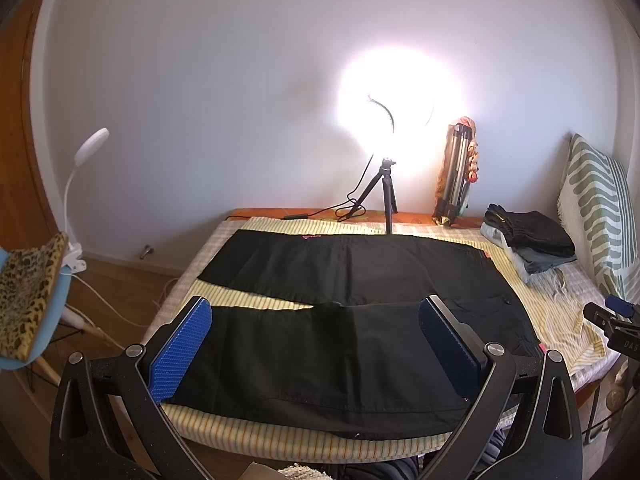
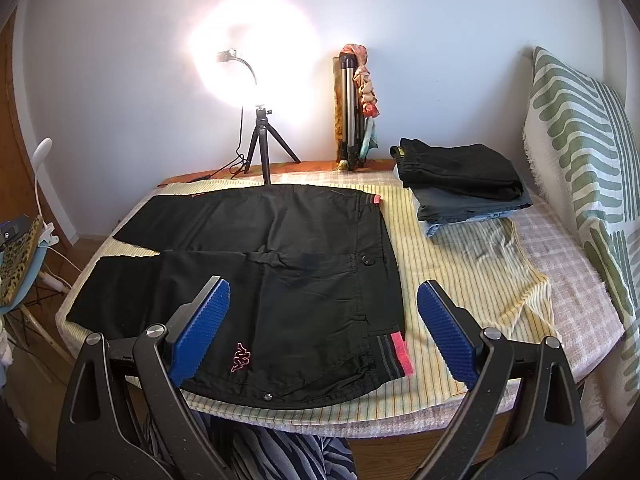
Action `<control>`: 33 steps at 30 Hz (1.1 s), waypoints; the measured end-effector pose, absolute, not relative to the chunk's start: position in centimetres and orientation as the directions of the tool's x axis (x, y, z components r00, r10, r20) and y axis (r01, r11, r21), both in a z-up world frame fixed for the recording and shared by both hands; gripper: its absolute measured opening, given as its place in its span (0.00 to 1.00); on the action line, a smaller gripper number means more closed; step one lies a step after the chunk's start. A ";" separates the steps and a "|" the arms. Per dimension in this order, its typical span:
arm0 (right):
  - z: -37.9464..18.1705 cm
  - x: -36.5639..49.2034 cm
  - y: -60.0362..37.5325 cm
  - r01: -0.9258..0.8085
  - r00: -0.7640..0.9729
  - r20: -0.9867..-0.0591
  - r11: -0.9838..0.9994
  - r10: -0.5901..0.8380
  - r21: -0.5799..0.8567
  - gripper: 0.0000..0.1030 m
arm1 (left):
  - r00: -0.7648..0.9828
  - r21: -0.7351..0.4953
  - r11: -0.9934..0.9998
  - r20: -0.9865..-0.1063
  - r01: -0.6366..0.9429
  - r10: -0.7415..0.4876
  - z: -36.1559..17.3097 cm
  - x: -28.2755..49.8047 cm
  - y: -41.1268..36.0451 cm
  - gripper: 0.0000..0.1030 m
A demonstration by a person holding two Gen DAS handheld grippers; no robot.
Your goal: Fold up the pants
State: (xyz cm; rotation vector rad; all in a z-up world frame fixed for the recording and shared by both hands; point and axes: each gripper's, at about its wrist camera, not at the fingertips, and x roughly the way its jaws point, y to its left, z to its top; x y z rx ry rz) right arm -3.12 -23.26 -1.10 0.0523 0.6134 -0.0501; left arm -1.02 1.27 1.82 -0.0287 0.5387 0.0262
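Black pants (image 1: 340,280) (image 2: 264,264) lie flat on the yellow striped cloth (image 2: 460,280) over the table, legs pointing left, waistband with a pink-red strip (image 2: 400,354) to the right. A pink logo (image 2: 240,356) marks the near leg. My left gripper (image 1: 316,344) hovers open above the near leg, blue pads (image 1: 182,354) wide apart. My right gripper (image 2: 324,320) hangs open over the waist end near the front edge, holding nothing. Part of the right gripper shows at the left wrist view's right edge (image 1: 616,320).
A stack of folded dark clothes (image 2: 460,184) sits at the back right. A ring light on a small tripod (image 2: 260,148) and a folded tripod (image 2: 352,120) stand by the wall. A green patterned cushion (image 2: 580,152) is at right, a chair (image 1: 28,300) with a clip lamp at left.
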 end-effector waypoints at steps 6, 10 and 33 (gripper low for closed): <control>-1.1 -3.1 -23.2 0.063 0.816 -0.578 0.997 -0.031 0.035 0.94 | 0.858 -0.020 0.999 -0.513 -0.033 0.018 1.8 -1.0 1.2 1.00; -1.1 -3.1 -23.3 0.061 0.816 -0.578 0.997 -0.029 0.036 0.94 | 0.858 -0.019 0.999 -0.513 -0.034 0.019 1.8 -1.1 1.2 1.00; -1.3 -3.0 -23.1 0.062 0.815 -0.579 0.997 -0.029 0.037 0.94 | 0.856 -0.016 0.999 -0.516 -0.035 0.022 1.7 -1.0 1.1 1.00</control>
